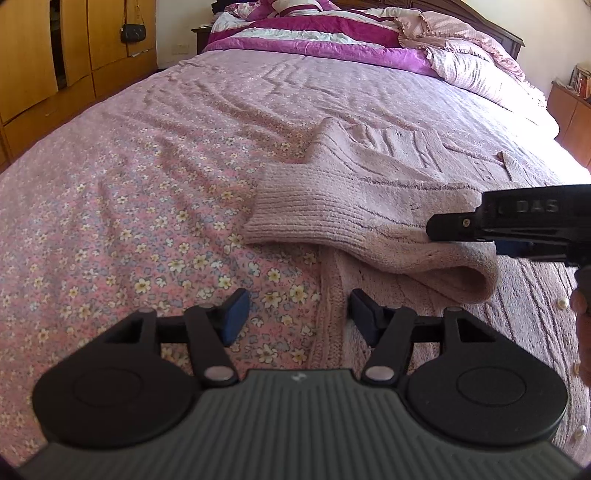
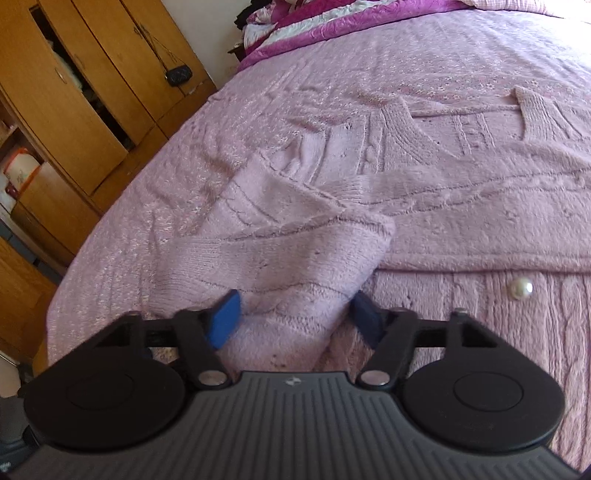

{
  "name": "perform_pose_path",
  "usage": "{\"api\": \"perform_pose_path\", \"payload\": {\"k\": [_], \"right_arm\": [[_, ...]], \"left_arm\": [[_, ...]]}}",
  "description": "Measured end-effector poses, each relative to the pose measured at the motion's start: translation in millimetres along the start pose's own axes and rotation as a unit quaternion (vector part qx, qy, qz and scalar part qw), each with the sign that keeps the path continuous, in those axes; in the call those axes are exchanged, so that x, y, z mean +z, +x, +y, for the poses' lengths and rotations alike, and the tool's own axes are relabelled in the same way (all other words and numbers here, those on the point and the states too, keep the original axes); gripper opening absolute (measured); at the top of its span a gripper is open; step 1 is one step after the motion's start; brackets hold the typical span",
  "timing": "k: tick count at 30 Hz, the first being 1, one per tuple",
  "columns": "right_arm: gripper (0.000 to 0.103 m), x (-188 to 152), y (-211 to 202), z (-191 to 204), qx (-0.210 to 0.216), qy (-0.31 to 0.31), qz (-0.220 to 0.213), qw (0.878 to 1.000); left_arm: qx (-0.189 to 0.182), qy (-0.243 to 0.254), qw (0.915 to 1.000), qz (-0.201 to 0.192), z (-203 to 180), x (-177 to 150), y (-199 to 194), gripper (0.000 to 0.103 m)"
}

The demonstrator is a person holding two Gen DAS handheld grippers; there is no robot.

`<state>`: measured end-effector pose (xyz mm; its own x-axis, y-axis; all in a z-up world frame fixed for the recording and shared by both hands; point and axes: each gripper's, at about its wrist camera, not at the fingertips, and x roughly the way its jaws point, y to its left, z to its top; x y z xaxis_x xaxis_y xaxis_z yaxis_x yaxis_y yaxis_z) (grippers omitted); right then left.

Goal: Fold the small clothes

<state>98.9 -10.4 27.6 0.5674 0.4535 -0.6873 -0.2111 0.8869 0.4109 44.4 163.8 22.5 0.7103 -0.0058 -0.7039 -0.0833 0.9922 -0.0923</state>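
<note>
Our right hand-held gripper (image 2: 293, 315) has its blue pads spread wide on either side of the folded-over sleeve (image 2: 280, 251) of a pink knitted cardigan (image 2: 480, 206), with the cloth between them but not pinched; whether the pads touch the knit we cannot tell. Our left hand-held gripper (image 1: 295, 317) is spread too and holds nothing, hovering over the cardigan's ribbed edge (image 1: 328, 314) where it meets the flowered bedsheet (image 1: 129, 221). The cardigan lies flat on the bed, its sleeve doubled across the body. We judge the garment light, soft and floppy, a thick fuzzy knit that will sag and stretch if lifted from one point, so we would take it at the ribbed cuff (image 1: 291, 218) or along a hem, with both grippers well apart. The pearl buttons (image 2: 521, 288) are hard and small and could snag a pad. Around us, a striped quilt (image 1: 306, 33) is heaped at the far end of the bed, well apart, and a wooden wardrobe (image 2: 74, 110) with a small dark purse (image 2: 178, 75) stands beside it; nothing blocks the fold.
</note>
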Motion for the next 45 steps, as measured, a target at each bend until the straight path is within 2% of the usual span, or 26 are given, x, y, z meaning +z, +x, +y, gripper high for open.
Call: {"api": "perform_pose_path", "payload": {"k": [2, 4, 5, 8, 12, 17, 22, 25, 28, 31, 36, 40, 45], "right_arm": [[0.032, 6, 3, 1, -0.008, -0.006, 0.004, 1.000], [0.017, 15, 3, 1, -0.009, -0.009, 0.009, 1.000], [0.013, 23, 4, 2, -0.009, -0.012, 0.010, 1.000], [0.011, 49, -9, 14, -0.018, -0.061, -0.015, 0.998], [0.011, 81, -32, 35, -0.036, -0.126, -0.065, 0.989], [0.011, 104, -48, 47, -0.069, -0.176, -0.088, 0.978], [0.011, 113, -57, 25, -0.079, -0.156, -0.090, 0.981], [0.011, 113, -51, 4, -0.081, -0.123, -0.084, 0.986], [0.011, 118, -47, -10, -0.050, -0.075, -0.077, 0.993], [0.011, 130, -55, 4, -0.025, -0.080, -0.089, 0.992], [0.010, 144, -77, 34, 0.002, -0.096, -0.132, 0.987], [0.010, 143, -77, 33, -0.021, -0.104, -0.124, 0.987], [0.010, 127, -47, 0, -0.101, -0.106, -0.085, 0.986]], "left_arm": [[-0.001, -0.002, 1.0000, 0.000, 1, 2, 1, 0.062], [-0.002, -0.005, 1.0000, -0.001, 2, 3, 2, 0.062], [-0.002, -0.006, 1.0000, -0.001, 2, 4, 2, 0.062], [-0.001, -0.005, 1.0000, -0.002, 2, 7, 4, 0.062], [0.004, -0.007, 0.9999, -0.013, 1, 22, 11, 0.062], [0.000, -0.002, 0.9997, -0.025, -3, 43, 27, 0.062], [-0.001, 0.001, 0.9999, -0.014, -4, 48, 42, 0.063], [-0.003, -0.002, 0.9999, -0.013, -2, 45, 46, 0.066], [-0.005, 0.010, 0.9998, -0.019, -1, 42, 47, 0.066], [-0.007, 0.010, 0.9997, -0.021, -1, 41, 47, 0.067], [-0.004, 0.010, 0.9996, -0.024, -1, 39, 44, 0.066], [-0.002, 0.011, 0.9996, -0.026, -1, 38, 45, 0.067], [0.000, 0.014, 0.9996, -0.025, -3, 37, 45, 0.067]]}}
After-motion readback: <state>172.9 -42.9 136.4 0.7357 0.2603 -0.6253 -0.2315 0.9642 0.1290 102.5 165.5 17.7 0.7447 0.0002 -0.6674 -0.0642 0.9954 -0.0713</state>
